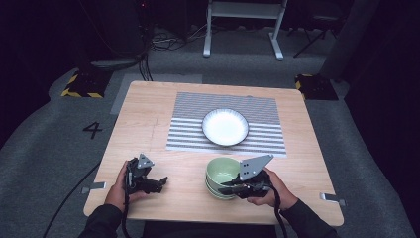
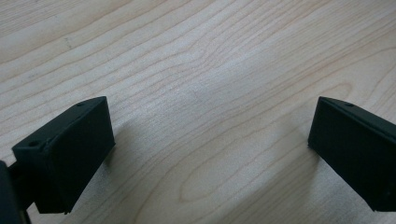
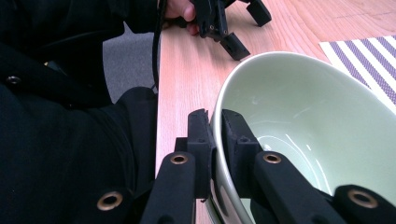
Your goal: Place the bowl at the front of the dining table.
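1. Gripping the rim of a pale green bowl (image 3: 303,121), the right hand-held gripper (image 3: 215,140) has its two black jaws closed narrow, one jaw outside the wall and one inside.
2. Seen from the high view, that green bowl (image 1: 221,171) sits in the lower middle of the frame, on the wooden tabletop (image 1: 148,124). It appears to be the top one of a small nested stack; I judge two or three bowls, but cannot count them for certain.
3. At the lower left of the high view, the left hand-held gripper (image 1: 159,182) rests low over bare wood, well apart from the bowls. In its own view its jaws stand wide apart and hold nothing.
4. Above the bowls, at the centre of the frame, lies one striped placemat (image 1: 188,119). One white plate with a dark rim (image 1: 225,127) sits on it.
5. Step in hand, as I judge it: the top green bowl is grasped and ready to be lifted off the stack, probably to be set on the plate or mat.
6. Next move, in my judgement: lift straight up so the bowl beneath does not come along, keep the bowl level, and carry it toward the upper middle of the frame. The free gripper could steady the lower bowls.
7. Count: two grippers, one plate, one placemat, one tabletop.
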A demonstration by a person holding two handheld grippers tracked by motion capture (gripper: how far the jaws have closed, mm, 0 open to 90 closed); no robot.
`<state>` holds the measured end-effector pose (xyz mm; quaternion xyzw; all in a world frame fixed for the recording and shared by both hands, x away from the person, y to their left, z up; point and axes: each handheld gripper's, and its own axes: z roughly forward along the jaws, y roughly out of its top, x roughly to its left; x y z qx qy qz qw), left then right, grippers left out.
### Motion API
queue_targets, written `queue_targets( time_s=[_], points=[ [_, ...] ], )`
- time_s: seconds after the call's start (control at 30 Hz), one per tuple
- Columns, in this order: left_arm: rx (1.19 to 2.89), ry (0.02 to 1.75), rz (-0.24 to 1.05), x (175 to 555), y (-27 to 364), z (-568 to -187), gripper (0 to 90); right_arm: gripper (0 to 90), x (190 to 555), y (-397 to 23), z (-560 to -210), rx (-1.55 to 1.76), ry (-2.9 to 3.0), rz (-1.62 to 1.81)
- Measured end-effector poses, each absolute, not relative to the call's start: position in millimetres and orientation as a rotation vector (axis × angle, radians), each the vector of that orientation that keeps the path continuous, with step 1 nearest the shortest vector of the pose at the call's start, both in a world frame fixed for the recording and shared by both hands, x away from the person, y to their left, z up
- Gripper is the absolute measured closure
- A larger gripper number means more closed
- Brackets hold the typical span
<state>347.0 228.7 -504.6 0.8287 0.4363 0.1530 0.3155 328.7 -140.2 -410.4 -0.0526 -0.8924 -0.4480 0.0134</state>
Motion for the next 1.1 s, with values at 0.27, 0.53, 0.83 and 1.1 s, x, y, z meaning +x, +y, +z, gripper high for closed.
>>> queue_targets(
  time_s=[0.27,0.53,0.83,1.1],
  points=[
    [2.184,1.148,0.405,347.1,228.8,-504.5,0.2,82.5,328.6,-142.7,-407.9,-0.17,-2.77,-1.427],
    [2.182,1.15,0.402,346.9,228.7,-504.7,0.2,82.6,328.9,-146.7,-403.9,-0.196,-2.726,-1.5],
    [2.182,1.15,0.402,346.9,228.7,-504.6,0.2,82.5,332.4,-147.3,-393.1,-0.218,-2.682,-1.608],
    [2.185,1.148,0.405,347.0,228.9,-504.5,0.2,82.5,336.3,-150.4,-386.9,-0.261,-2.686,-1.659]
  ],
)
